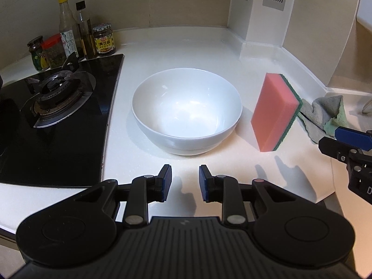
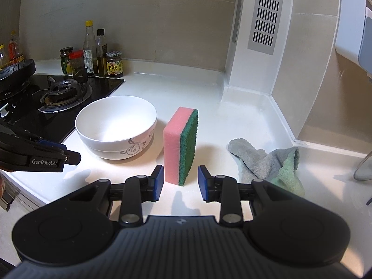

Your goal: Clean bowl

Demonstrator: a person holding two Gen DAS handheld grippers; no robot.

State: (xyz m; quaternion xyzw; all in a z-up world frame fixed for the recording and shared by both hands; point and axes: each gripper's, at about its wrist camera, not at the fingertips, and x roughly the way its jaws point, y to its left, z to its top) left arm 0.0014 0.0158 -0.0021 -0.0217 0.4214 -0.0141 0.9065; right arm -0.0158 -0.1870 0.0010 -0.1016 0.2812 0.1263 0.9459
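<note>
The white counter [image 1: 209,46] is carrying the gas hob [image 1: 58,121] at far left. The white bowl [image 1: 187,110] is sitting mid-counter, the sponge [image 1: 274,114] standing on edge just right of it. The left gripper [image 1: 185,181] and the right gripper [image 2: 178,182] are hanging near, both with jaws wide, holding nothing.

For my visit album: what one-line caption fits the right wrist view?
Open right gripper faces an upright sponge beside a white bowl on the kitchen counter.
</note>
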